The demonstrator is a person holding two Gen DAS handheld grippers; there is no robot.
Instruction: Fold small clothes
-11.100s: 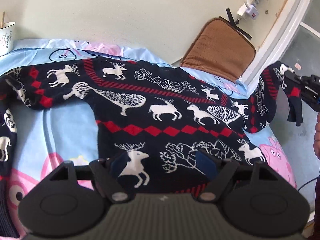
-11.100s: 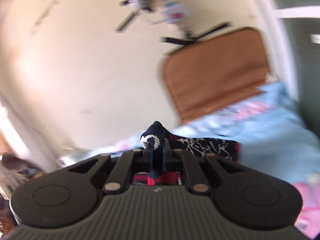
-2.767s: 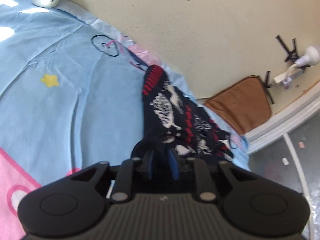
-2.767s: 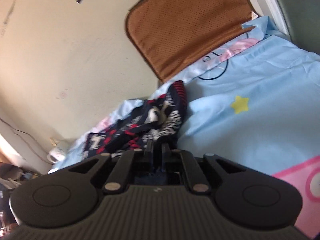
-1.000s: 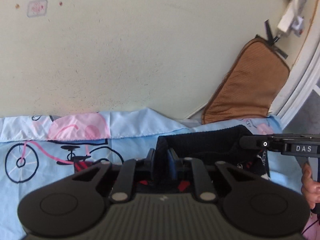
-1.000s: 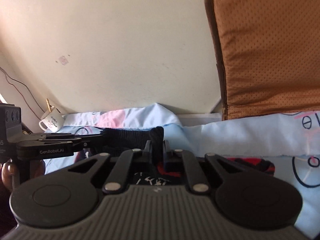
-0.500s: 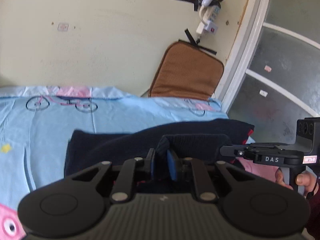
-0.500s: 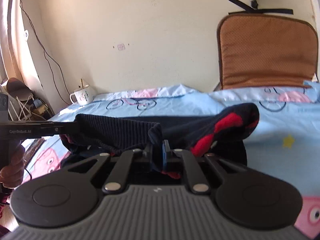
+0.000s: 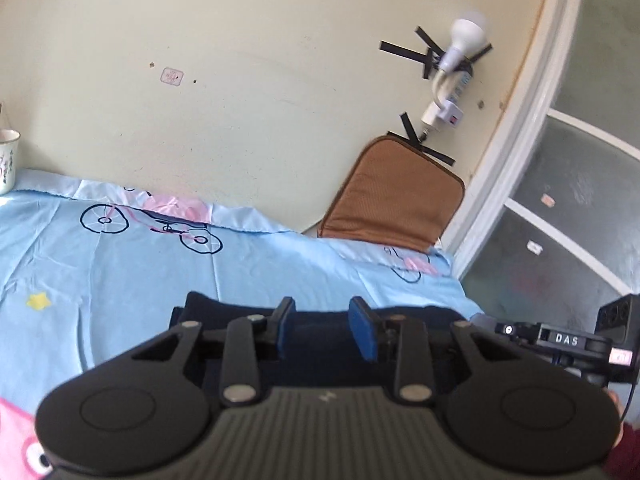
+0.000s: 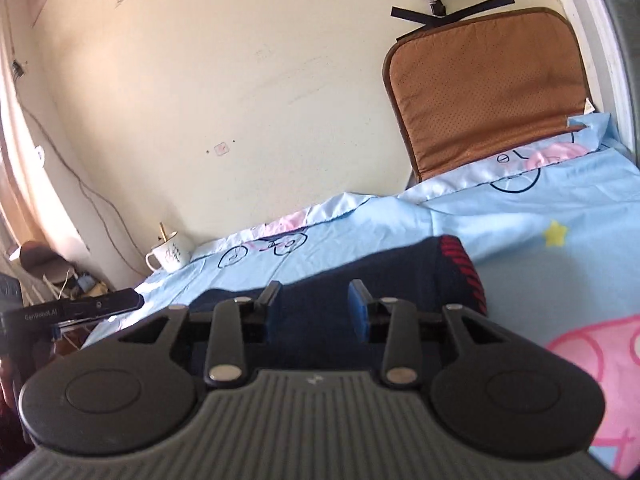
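Nearest the left wrist camera, the left gripper (image 9: 326, 328) has its blue-padded fingers spread, having just been opening; the dark navy sweater (image 9: 320, 320) lies under the gap between them, and the pads do not press it. In the right wrist view the right gripper (image 10: 314, 306) is likewise spread, its jaws also just opened, with the same folded sweater (image 10: 384, 276) lying below and beyond them, its red-patterned end toward 2 o'clock. The sweater rests on the light blue cartoon bedsheet (image 9: 120, 264). The right gripper shows at 3 o'clock in the left view, beside the sweater's edge. Farther off, a white mug (image 10: 168, 258) stands at 10 o'clock in the right view, and a brown cushion (image 10: 488, 92) leans on the cream wall (image 9: 240, 80) at 1 o'clock.
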